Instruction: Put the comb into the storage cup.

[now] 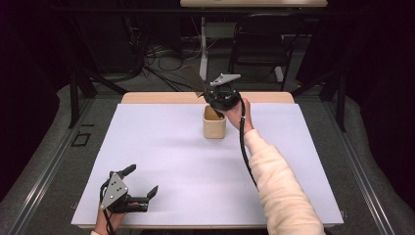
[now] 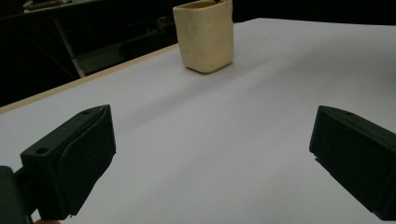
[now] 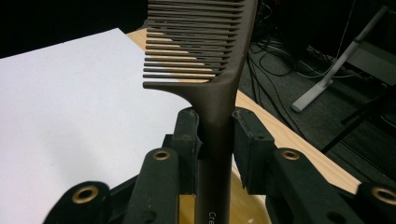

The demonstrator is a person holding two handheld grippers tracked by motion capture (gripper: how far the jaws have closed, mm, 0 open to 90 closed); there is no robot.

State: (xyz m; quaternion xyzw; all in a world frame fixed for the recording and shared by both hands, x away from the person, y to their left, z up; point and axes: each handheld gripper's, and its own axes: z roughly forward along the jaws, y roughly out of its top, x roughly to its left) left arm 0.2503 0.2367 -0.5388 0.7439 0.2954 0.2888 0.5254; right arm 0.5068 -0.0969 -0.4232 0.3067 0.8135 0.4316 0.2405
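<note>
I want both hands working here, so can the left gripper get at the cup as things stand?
Probably yes. The left gripper sits open near the table's front edge, and bare table lies between it and the cup. The right gripper holds a comb above the cup, crowding its top.

white table point(image 1: 161, 161), black chair point(image 1: 264, 44), floor cables point(image 1: 161, 54)

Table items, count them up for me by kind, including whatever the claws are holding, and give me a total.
Cup: 1, cream-coloured, standing on the white table.
Comb: 1, dark brown, gripped by its handle in the right claw above the cup.
Total: 2. The left claw is open and holds nothing.
</note>
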